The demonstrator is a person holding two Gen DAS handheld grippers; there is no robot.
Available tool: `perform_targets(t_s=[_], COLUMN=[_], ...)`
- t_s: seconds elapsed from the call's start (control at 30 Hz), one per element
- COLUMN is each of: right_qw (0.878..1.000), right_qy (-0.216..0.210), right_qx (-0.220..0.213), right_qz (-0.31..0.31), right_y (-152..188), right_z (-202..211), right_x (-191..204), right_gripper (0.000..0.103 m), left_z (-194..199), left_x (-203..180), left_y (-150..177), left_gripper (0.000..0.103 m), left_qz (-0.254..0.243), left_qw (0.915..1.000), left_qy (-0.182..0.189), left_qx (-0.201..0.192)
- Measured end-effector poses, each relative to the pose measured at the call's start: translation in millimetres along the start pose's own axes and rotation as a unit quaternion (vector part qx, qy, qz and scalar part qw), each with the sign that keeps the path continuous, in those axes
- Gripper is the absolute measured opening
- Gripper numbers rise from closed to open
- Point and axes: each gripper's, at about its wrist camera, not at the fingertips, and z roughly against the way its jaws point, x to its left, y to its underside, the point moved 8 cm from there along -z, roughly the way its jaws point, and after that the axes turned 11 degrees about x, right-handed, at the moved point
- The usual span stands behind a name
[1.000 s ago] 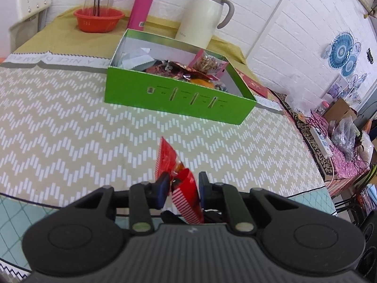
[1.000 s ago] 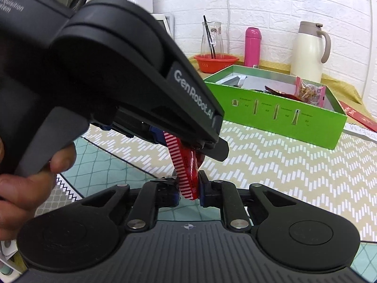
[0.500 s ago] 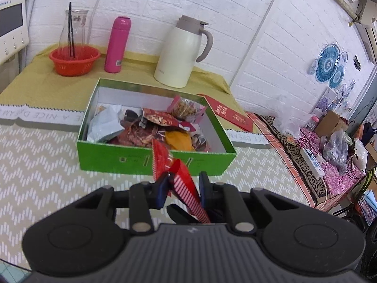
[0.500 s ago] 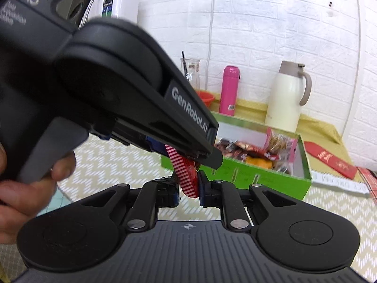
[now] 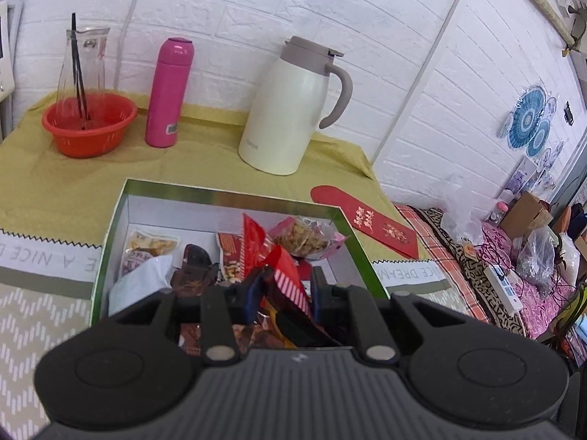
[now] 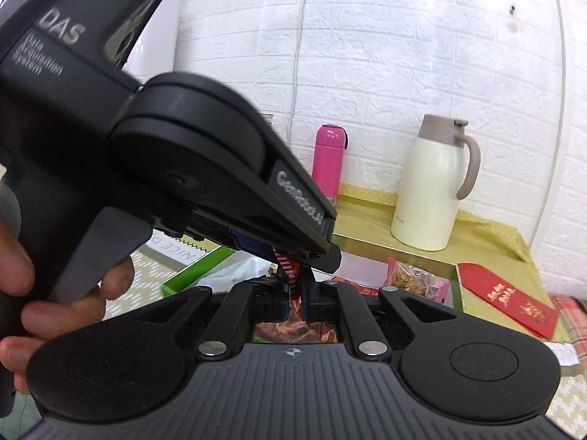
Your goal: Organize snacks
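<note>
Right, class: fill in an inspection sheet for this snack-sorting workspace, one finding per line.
Surface: table under an olive cloth and a chevron runner.
Job's things: green box holding mixed snack packets; red striped packet above it.
Clutter: white jug, pink flask, orange bowl with a glass carafe, red envelope.
Grippers: left tongs and right tongs both shut on the red striped packet.
Cables: power strip with leads at the right; a cord runs up the wall.
Surroundings: white brick wall, blue wall decorations, bags and boxes at the right.
</note>
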Motion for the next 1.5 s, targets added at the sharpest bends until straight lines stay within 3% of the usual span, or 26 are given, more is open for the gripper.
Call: perform_targets(t_s=[0.3,0.5,0.9,1.17,1.2,1.23,1.27,1.3,1.4,1.5], right_qw=[1.000,1.000,0.999,1.000,1.000,0.999,0.999,1.000,0.998,0.998], right_qy=[-0.015,-0.012,-0.016,-0.009,-0.013,-0.013,-0.008,0.005,0.052,0.038], right_qx=[0.015,0.015,0.032,0.018,0.018,0.022,0.025,0.022,-0.023,-0.026], right_qz=[-0.005,-0.006,-0.021,0.014,0.020,0.022,0.019,0.013,-0.003,-0.041], right_y=[1.0,-10.2,-7.9,-11.5,-11.2,-10.3,-9.1,-8.5,-11.7,-16.2], right_z=[-38.2,-51.3,-81.6,-80.7,-81.5,-82.5,-82.9,-82.1,-67.5,-55.3], right_x=[-9.1,-15.4,-31.9,-23.1,-22.3,-22.6,-24.3,-27.6,-41.7,-54.9], right_gripper=[0.011,0.012,0.012,0.006,0.015,0.035,0.052,0.099,0.103,0.103], left_z=[-31.6,-38.5,-59.7,-54.0,-52.0,-49.3,-45.9,-41.9,-30.1,-17.9], left_x=[16.7,21.8,32.2,30.7,30.9,31.7,32.9,34.6,40.9,48.1], left_y=[-10.5,-25.5,-27.5,-25.6,-25.8,-26.1,-27.3,-28.0,-28.9,-26.1], left_gripper=[0.015,0.029,0.031,0.030,0.030,0.031,0.042,0.047,0.054,0.061], left_qz=[-0.007,-0.031,-0.012,-0.006,-0.009,-0.011,-0.011,-0.011,-0.006,0.000], left_qw=[0.9998,0.9981,0.9992,0.9993,0.9991,0.9988,0.9983,0.9976,0.9961,0.9945], left_qy=[-0.015,-0.053,-0.038,-0.036,-0.041,-0.046,-0.053,-0.062,-0.079,-0.095], left_qx=[0.008,-0.010,0.003,-0.005,-0.007,-0.012,-0.021,-0.027,-0.038,-0.044])
